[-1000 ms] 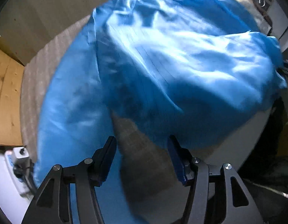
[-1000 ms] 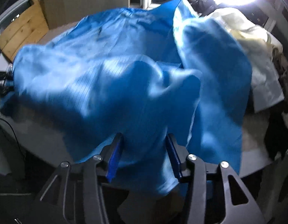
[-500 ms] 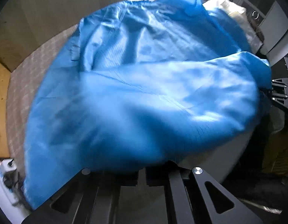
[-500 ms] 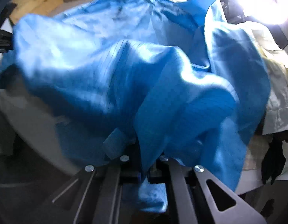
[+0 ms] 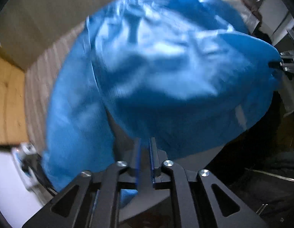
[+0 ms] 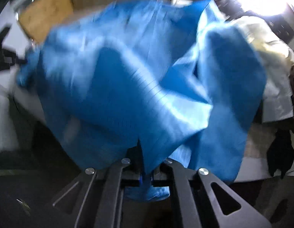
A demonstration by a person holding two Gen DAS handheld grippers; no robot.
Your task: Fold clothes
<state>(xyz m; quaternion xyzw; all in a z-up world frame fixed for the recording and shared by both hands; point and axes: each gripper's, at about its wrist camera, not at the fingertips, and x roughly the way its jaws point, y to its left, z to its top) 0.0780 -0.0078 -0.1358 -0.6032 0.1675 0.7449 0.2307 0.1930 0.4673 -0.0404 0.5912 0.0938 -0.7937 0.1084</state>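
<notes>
A large blue garment (image 5: 166, 76) lies bunched over a round table and fills both views, blurred by motion. My left gripper (image 5: 145, 141) has its jaws almost together at the garment's near hem. They are opening slightly, and the hem is caught at the tips. In the right wrist view this gripper (image 6: 11, 60) shows at the far left with a blue corner pulled up to it. My right gripper (image 6: 146, 161) has blue cloth (image 6: 147, 95) pinched between its fingers, its jaws also easing open. It appears at the right edge (image 5: 282, 64) of the left wrist view, gripping the opposite corner.
The table has a grey woven cover (image 5: 42, 72) and a pale rim (image 5: 194, 161). Cream and white clothes (image 6: 276, 87) are piled at the right, and a dark garment (image 6: 280, 152) hangs off the edge. A wooden board (image 5: 8, 104) and a white device (image 5: 25, 152) are at the left.
Both grippers went from open above the hem to closed on it. The near edge of the garment has since lifted off the table and billows up between them.
</notes>
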